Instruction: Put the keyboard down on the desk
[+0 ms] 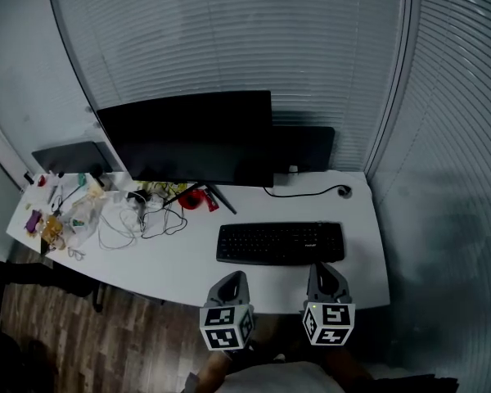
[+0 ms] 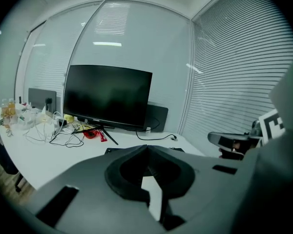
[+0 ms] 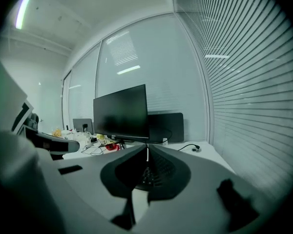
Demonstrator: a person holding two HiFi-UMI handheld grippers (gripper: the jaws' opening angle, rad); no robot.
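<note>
A black keyboard (image 1: pixel 280 242) lies flat on the white desk (image 1: pixel 188 260), in front of the monitor and a little to its right. Both grippers hover at the desk's near edge, just short of the keyboard. My left gripper (image 1: pixel 236 278) is shut with nothing between its jaws, below the keyboard's left end. My right gripper (image 1: pixel 322 270) is shut and empty too, below the keyboard's right end. In the right gripper view the keyboard (image 3: pixel 154 169) shows through the gap behind the closed jaws. A strip of the keyboard (image 2: pixel 118 150) appears above the jaws in the left gripper view.
A large black monitor (image 1: pixel 192 137) stands at the back of the desk, with a dark panel (image 1: pixel 304 147) behind it on the right. Tangled cables (image 1: pixel 143 218), a red object (image 1: pixel 193 198) and small clutter (image 1: pixel 61 219) cover the left half. A cable with a plug (image 1: pixel 340 191) lies at the back right.
</note>
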